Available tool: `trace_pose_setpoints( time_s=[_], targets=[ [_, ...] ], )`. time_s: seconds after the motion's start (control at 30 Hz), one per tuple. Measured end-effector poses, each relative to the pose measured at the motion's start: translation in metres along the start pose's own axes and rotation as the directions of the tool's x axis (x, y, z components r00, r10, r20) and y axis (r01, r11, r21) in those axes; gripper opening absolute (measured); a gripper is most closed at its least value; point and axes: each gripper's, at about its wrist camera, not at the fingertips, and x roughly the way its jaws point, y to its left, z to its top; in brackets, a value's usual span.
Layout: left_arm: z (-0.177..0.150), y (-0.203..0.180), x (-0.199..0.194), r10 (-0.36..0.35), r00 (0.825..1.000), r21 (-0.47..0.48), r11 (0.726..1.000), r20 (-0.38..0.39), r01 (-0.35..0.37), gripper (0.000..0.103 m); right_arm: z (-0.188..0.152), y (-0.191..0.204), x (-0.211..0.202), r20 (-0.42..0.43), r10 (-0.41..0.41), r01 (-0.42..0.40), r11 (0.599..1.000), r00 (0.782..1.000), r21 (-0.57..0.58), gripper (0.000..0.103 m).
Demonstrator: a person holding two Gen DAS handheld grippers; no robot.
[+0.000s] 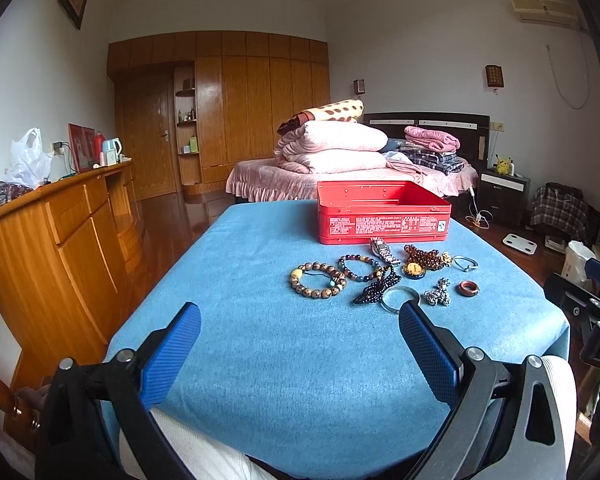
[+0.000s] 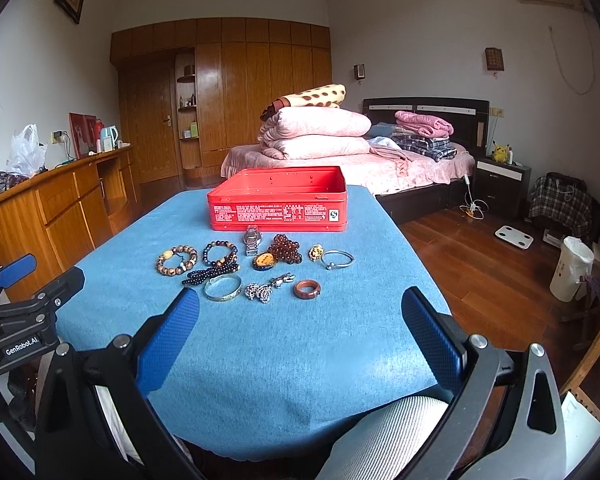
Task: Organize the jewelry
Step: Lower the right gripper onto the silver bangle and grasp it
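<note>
On blue cloth: jewelry, red tin.

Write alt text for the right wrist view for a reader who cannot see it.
Open blue-padded right tongs point across a blue tablecloth at scattered jewelry: beaded bracelets, a silver bangle, a watch and a brown ring. Behind them sits an open red tin; a bed stands beyond.

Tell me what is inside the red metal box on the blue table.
The open red metal box shows only its bare red inner back wall with small rivets. Its floor is hidden behind the front wall in both views, so anything lying flat inside cannot be seen.
</note>
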Motion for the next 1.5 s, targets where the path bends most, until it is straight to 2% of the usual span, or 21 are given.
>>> trace_pose_setpoints(
  time_s=[0.23, 0.67, 0.87, 0.97, 1.13, 1.33, 1.5],
  targets=[
    [0.0, 0.003, 0.033, 0.01, 0.998, 0.0, 1.0, -0.065, -0.01, 0.097, 0.001, -0.007, 0.03, -0.064, 0.029, -0.027, 0.999, 0.998, 0.023, 0.098],
    [0.01, 0.007, 0.13, 0.014, 0.981, 0.006, 1.0, -0.195, -0.013, 0.097, 0.011, -0.026, 0.122, -0.19, 0.057, -0.047, 0.997, 0.98, 0.059, 0.098],
    [0.016, 0.012, 0.168, 0.003, 0.963, -0.014, 1.0, -0.269, -0.007, 0.097, 0.025, -0.041, 0.158, -0.225, 0.051, -0.035, 0.996, 0.973, 0.077, 0.098],
    [0.02, 0.015, 0.177, -0.05, 0.951, -0.051, 0.998, -0.306, 0.036, 0.097, 0.031, -0.048, 0.17, -0.237, 0.046, -0.025, 0.996, 0.97, 0.089, 0.098],
    [0.025, 0.015, 0.19, -0.082, 0.932, -0.071, 0.996, -0.354, 0.061, 0.097, 0.04, -0.059, 0.187, -0.28, 0.044, -0.012, 0.993, 0.959, 0.114, 0.098],
    [0.025, 0.017, 0.205, -0.123, 0.896, -0.097, 0.991, -0.426, 0.09, 0.097, 0.041, -0.069, 0.204, -0.353, 0.022, 0.025, 0.991, 0.935, 0.128, 0.098],
    [0.026, 0.011, 0.21, -0.113, 0.887, -0.072, 0.993, -0.448, 0.091, 0.097, 0.038, -0.067, 0.217, -0.419, 0.026, 0.023, 0.993, 0.908, 0.113, 0.094]
  ],
)
